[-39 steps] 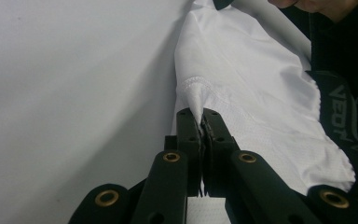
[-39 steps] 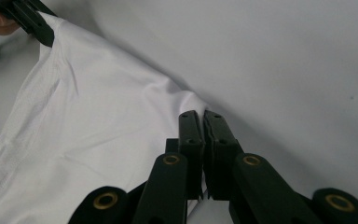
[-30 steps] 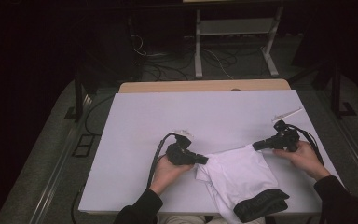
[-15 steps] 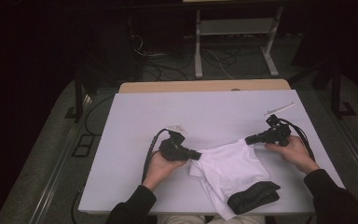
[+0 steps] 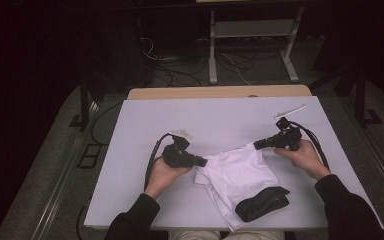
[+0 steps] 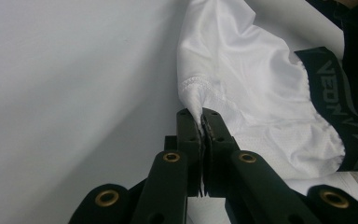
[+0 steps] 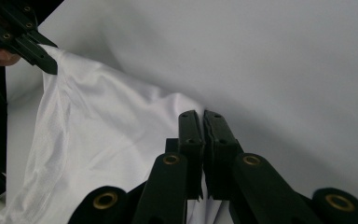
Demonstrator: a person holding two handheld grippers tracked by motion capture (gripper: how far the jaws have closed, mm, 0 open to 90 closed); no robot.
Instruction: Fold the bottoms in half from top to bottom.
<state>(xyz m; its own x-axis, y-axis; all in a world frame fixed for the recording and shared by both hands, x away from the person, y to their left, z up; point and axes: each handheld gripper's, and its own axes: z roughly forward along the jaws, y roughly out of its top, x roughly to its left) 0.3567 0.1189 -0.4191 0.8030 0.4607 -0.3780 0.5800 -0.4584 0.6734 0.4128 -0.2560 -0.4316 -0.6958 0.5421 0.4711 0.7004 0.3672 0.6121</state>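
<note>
Both forearms reach in from the near edge, hands spread apart and held low over the table (image 5: pixel 130 150). The left gripper (image 5: pixel 203 161) is clamped on a hem corner of the white shorts (image 5: pixel 240 172); the right gripper (image 5: pixel 256 146) pinches the opposite corner, the fabric drawn between them. The shorts' black waistband (image 5: pixel 262 202) lies near the front edge. Beyond the white tabletop, cables and a metal stand (image 5: pixel 250 45) sit on a dark floor.
</note>
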